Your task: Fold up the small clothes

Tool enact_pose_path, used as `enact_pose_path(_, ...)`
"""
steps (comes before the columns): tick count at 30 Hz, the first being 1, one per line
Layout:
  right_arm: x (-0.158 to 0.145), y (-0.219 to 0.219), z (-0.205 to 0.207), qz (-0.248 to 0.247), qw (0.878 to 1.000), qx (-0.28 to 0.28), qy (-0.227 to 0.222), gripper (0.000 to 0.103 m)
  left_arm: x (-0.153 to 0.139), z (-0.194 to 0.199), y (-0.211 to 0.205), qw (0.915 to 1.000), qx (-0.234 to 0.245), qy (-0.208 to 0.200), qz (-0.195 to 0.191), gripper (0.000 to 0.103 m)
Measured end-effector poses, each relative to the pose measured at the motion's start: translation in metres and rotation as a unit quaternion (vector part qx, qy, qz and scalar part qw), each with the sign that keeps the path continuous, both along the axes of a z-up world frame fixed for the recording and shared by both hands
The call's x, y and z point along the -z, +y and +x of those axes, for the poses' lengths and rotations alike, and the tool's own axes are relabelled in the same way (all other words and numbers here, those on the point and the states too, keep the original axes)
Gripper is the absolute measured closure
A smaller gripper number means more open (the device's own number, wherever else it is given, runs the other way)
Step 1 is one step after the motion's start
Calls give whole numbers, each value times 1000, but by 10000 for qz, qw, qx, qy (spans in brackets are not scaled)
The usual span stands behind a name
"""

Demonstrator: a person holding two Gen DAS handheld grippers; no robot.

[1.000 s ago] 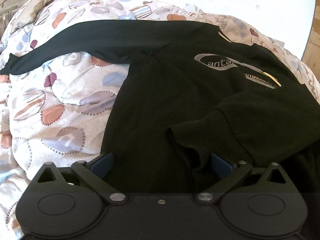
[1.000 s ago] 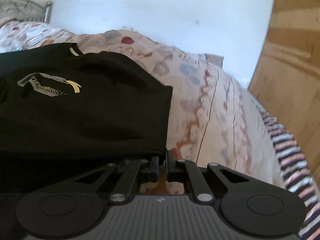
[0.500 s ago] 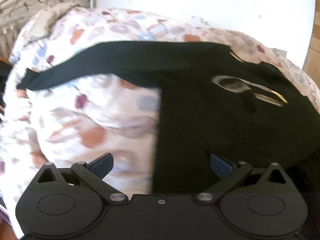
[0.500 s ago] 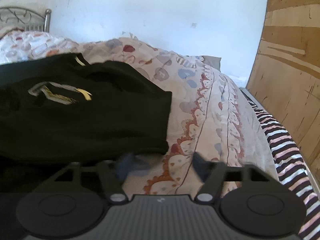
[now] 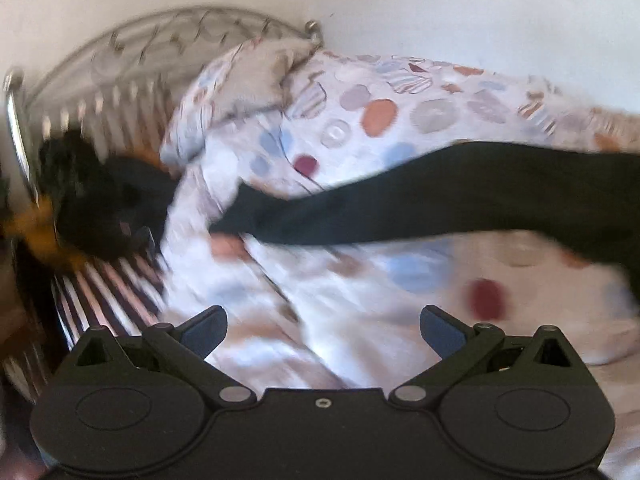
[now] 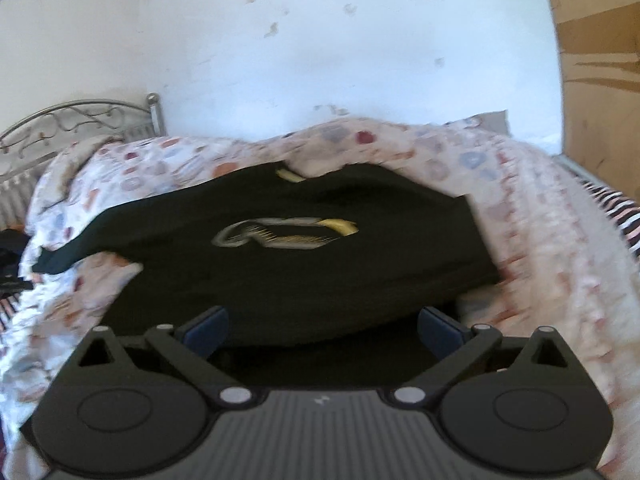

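Nearest in the right wrist view, the right gripper (image 6: pixel 322 330) is seen with its jaws opening wide; the near hem of the black sweater (image 6: pixel 280 264) lies just beyond and between the blue pads (image 6: pixel 206 328), but nothing is pressed by them. The sweater is spread on the patterned duvet (image 6: pixel 520 224), chest side up, with a silver and yellow logo (image 6: pixel 286 232) at its middle. One long sleeve (image 6: pixel 68 252) is stretched out to the left of the logo, its cuff resting on the duvet. Beyond the logo the neckline is seen, and behind that a metal headboard (image 6: pixel 80 114) at the far left against a white wall (image 6: pixel 320 40).

In the left wrist view — heavily blurred — the left gripper (image 5: pixel 322 330) is held with its jaws spread wide and nothing between them, only duvet below. Past it, the same sleeve (image 5: pixel 400 200) is laid across the duvet. Left of the sleeve's cuff, a striped sheet (image 5: pixel 116 284) and a dark heap (image 5: pixel 100 200) are made out; what the heap is cannot be told. Farthest back, a pillow (image 5: pixel 248 76) is propped against the headboard.
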State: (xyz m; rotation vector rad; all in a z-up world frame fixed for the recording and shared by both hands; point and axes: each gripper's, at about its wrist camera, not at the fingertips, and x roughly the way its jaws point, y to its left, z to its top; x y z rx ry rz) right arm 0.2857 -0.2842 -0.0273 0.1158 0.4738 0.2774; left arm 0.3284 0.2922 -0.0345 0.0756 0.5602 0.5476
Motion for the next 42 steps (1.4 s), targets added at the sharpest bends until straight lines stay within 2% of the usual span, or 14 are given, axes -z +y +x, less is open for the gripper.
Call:
enact_pose_path(3, 8, 32, 2, 9, 9998, -161, 77, 0, 3, 16, 36, 9969, 161, 58, 773, 1)
enact_pose_path(8, 21, 70, 15, 73, 9991, -164, 372, 0, 10, 45, 89, 9896, 395, 204, 1371, 7)
enact_pose_path(12, 29, 90, 20, -1, 9990, -70, 446, 0, 30, 80, 105, 9601, 797, 936, 2514, 16)
enact_pose_path(18, 38, 96, 25, 25, 9976, 301, 628, 0, 49, 117, 138, 9392, 1243, 1680, 2723, 26)
enact_pose_path(21, 41, 99, 24, -38, 9967, 431, 689, 0, 61, 127, 144, 9240, 1464, 2063, 2867, 43)
enact_pose_path(22, 41, 99, 23, -44, 9963, 482, 705, 0, 63, 129, 146, 9195, 1525, 2213, 2867, 64)
enact_pose_path(23, 41, 99, 23, -36, 9961, 517, 720, 0, 65, 132, 148, 9178, 1553, 2355, 2795, 89)
enact_pose_path(24, 41, 99, 22, -30, 9959, 540, 721, 0, 64, 133, 151, 9195, 1541, 2420, 2687, 93)
enact_pose_path(28, 40, 99, 19, -7, 9960, 614, 656, 0, 35, 122, 157, 9446, 1602, 2190, 1849, 99)
enact_pose_path(32, 38, 99, 14, 141, 9959, 652, 608, 0, -6, 104, 150, 9562, 1693, 2024, 1268, 100)
enact_pose_path(34, 36, 101, 12, 165, 9964, 629, 547, 0, -37, 91, 145, 9614, 1765, 1978, 740, 100)
enact_pose_path(38, 35, 103, 7, 251, 9967, 614, 468, 0, -94, 66, 135, 9575, 1996, 2043, -390, 100)
enact_pose_path(40, 36, 102, 7, 306, 9964, 633, 482, 0, -118, 54, 131, 9483, 2053, 2138, -1132, 100)
enact_pose_path(42, 38, 103, 6, 351, 9959, 661, 511, 0, -137, 41, 126, 9390, 2223, 2094, -1579, 100)
